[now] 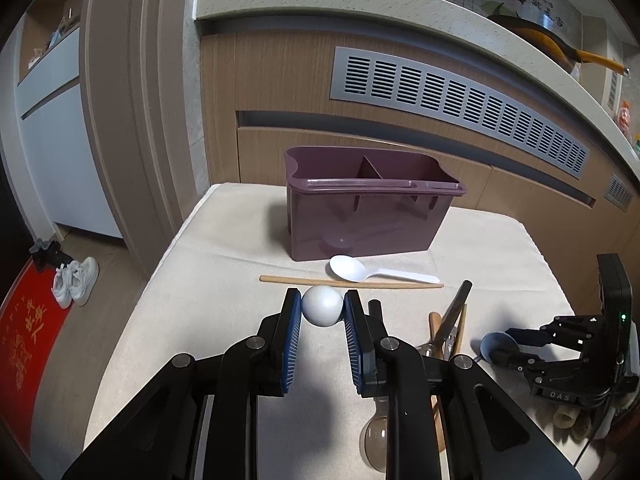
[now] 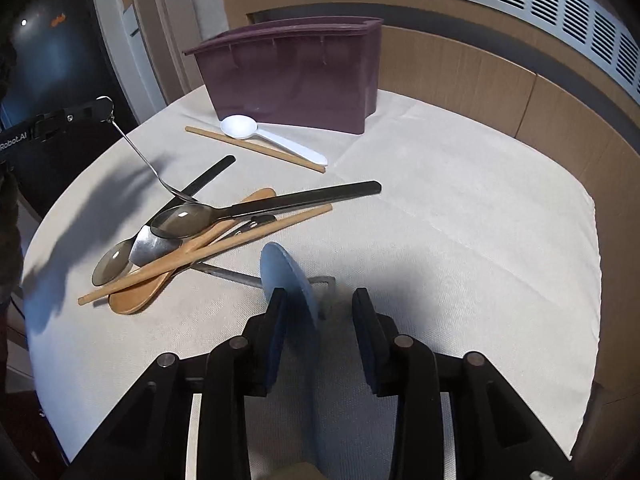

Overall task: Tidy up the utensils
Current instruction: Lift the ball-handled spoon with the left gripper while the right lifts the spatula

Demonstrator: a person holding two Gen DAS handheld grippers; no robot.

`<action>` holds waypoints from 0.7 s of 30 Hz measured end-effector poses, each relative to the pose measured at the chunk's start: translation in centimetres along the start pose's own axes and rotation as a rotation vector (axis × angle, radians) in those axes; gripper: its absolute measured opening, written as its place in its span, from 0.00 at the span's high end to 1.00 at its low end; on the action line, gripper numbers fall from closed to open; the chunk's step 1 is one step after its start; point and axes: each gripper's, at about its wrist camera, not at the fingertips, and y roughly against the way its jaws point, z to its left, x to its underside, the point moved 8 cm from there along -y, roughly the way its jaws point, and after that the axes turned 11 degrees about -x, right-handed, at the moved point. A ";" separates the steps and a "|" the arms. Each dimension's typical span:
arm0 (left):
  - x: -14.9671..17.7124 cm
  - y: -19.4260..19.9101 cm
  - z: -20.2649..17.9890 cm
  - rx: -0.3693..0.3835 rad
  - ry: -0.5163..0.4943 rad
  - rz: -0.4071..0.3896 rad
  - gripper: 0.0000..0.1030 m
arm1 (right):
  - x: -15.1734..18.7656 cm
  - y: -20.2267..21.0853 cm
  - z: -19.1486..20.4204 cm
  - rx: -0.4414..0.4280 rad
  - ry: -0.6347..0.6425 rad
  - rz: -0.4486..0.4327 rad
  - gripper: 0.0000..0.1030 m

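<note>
The left gripper clamps the round, matte white bowl of a spoon between its ribbed blue pads, angled down over the table, which wears a cream woven cloth. The right gripper, tilted more steeply, has its jaws parted: a flat blue spoon leans against the left pad while the right pad stands clear of it, so it looks released.

Just beyond the right gripper lies a tangled heap of utensils: two smoky translucent spoons with dark handles, one wooden spoon, one pale wooden chopstick, a thin polished metal spoon propped up at a slant, and some metal pieces underneath that cannot be told apart.

Farther off, one glossy white plastic spoon and one more chopstick lie side by side, touching, just in front of the plum-coloured plastic caddy, a rectangular box with a divider forming two visible compartments.
</note>
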 end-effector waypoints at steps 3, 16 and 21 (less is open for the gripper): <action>0.2 -0.1 0.1 0.003 0.004 0.010 0.78 | -0.2 0.0 1.1 -0.013 0.035 0.016 0.69; 0.6 -0.2 0.9 -0.003 0.037 0.023 0.78 | -0.2 -0.7 2.8 0.055 0.166 0.036 0.77; 0.2 0.1 1.0 0.001 0.044 0.011 0.78 | -1.3 1.2 3.5 0.061 0.187 -0.013 0.95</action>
